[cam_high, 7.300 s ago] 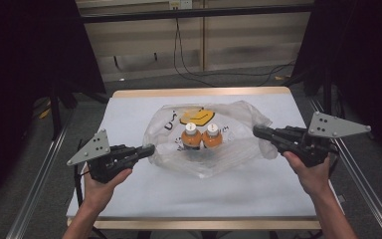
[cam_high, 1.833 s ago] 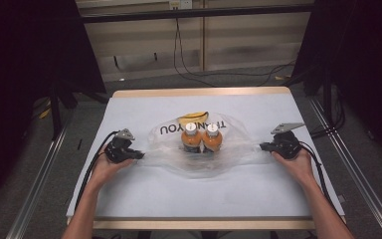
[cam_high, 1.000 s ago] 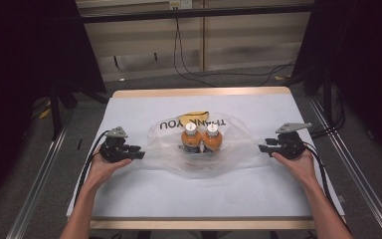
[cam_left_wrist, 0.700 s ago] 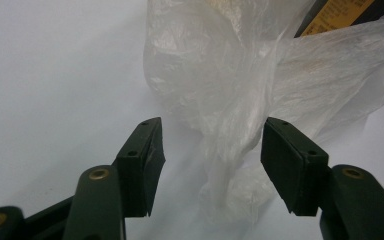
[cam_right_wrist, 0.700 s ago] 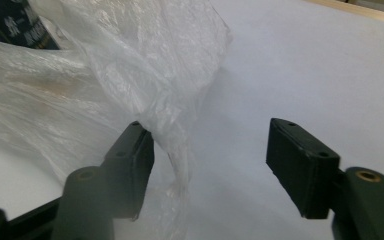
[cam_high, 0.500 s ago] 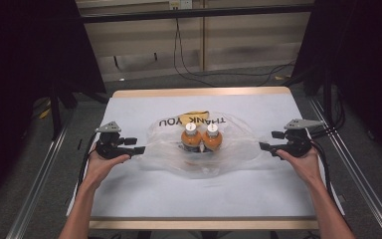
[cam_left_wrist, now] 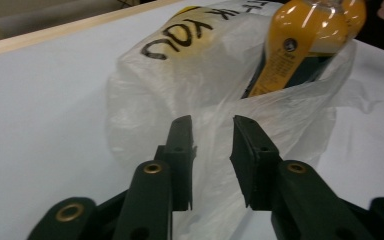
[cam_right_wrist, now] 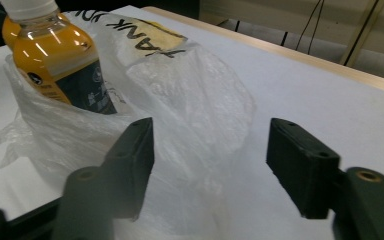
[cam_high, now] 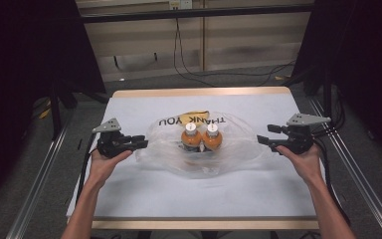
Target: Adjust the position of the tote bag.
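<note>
A clear plastic bag (cam_high: 229,152) printed THANK YOU lies spread on the white table (cam_high: 179,194). Two orange-drink bottles (cam_high: 191,139) (cam_high: 212,138) with white caps stand inside it. My left gripper (cam_high: 142,143) is level at the bag's left edge. In the left gripper view (cam_left_wrist: 212,125) its jaws have just been closing and stand a little apart, with bag film (cam_left_wrist: 170,85) between them and a bottle (cam_left_wrist: 300,40) beyond. My right gripper (cam_high: 261,142) is at the bag's right edge. Its jaws (cam_right_wrist: 210,135) have also been closing but stand wide, with the bag (cam_right_wrist: 190,100) and a bottle (cam_right_wrist: 55,55) ahead.
The table has a wooden rim (cam_high: 199,92) at the far side and metal rails (cam_high: 40,199) along both flanks. Cables (cam_high: 199,69) lie on the floor beyond it. Bare white tabletop stretches in front of the bag.
Both grippers have risen a little off the table at the bag's two ends, and their grey plates now stand higher. The bag and bottles have stayed put.
</note>
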A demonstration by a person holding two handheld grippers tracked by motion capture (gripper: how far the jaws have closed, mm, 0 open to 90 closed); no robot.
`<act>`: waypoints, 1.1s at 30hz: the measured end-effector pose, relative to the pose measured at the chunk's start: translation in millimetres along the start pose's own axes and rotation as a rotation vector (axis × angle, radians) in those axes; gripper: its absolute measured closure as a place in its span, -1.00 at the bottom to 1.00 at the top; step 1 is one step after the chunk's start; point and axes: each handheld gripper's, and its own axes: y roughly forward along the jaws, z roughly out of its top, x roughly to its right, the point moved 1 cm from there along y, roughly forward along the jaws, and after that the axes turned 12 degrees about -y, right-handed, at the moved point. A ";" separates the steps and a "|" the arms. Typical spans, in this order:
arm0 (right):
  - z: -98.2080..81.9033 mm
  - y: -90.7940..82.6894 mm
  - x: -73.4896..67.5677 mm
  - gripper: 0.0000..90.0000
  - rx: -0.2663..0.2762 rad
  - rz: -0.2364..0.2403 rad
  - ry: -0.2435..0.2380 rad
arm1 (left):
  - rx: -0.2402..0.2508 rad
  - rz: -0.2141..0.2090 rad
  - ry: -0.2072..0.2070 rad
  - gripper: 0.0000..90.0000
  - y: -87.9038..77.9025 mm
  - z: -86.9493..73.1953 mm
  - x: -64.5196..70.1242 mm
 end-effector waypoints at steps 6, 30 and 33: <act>8.8 8.4 -11.3 0.47 0.011 0.065 -0.035 | -0.028 -0.036 0.019 0.75 12.2 2.0 8.3; 33.8 51.1 -36.1 1.00 -0.048 0.216 -0.119 | -0.071 -0.108 0.109 1.00 69.5 26.1 45.4; 39.0 62.8 -36.7 1.00 -0.052 0.224 -0.116 | -0.081 -0.106 0.114 1.00 78.7 29.1 45.9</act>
